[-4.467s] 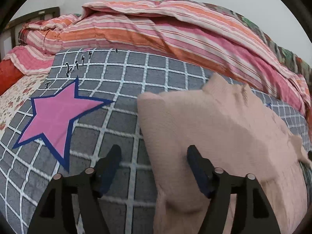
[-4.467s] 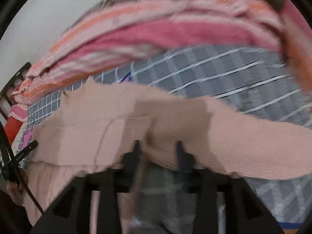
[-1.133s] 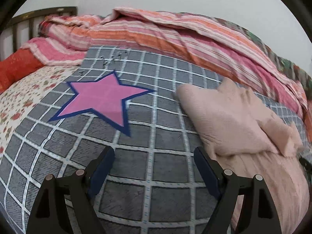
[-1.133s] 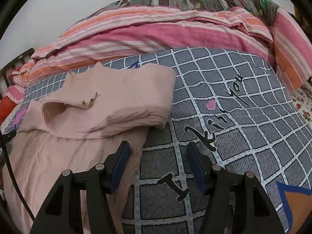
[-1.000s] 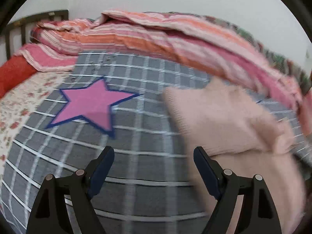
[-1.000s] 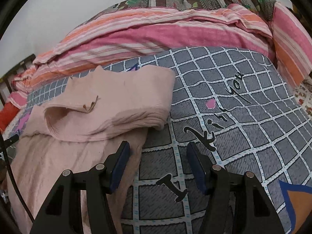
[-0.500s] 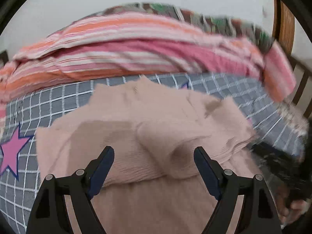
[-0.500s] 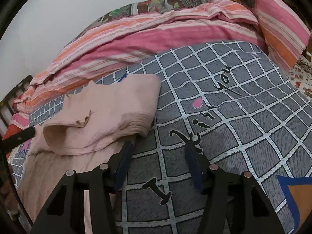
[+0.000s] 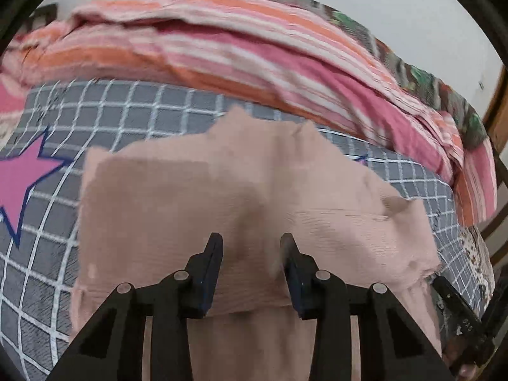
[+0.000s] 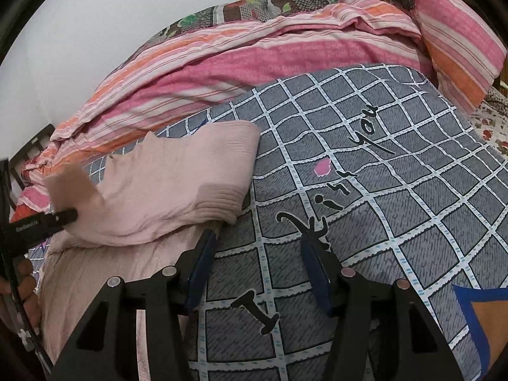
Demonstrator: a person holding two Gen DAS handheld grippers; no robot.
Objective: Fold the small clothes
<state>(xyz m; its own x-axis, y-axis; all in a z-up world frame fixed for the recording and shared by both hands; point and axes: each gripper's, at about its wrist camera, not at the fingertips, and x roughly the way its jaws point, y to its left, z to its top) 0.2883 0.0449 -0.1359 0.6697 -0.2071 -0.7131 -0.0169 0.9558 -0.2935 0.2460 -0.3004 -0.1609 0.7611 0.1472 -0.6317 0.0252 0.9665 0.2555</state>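
Swinging over, the left gripper [image 9: 250,247] now narrows its jaws above the pink garment [image 9: 222,197]; right gripper [image 10: 257,250] waits wide, another fold likely.

Bare grid bedsheet [image 10: 397,190] lies open right of the folded pink garment [image 10: 177,187]; the heaped striped quilt [image 10: 254,60] blocks the far side behind both.

The ribbed knit garment [image 9: 197,197] was pale dusty pink. Beneath it, the bed's cover [image 10: 397,197] was grey with a white grid, black lettering, a pink star outlined in navy [image 9: 22,177] and an orange patch edged in blue. The rumpled quilt [image 9: 254,50] was striped pink, orange and white.
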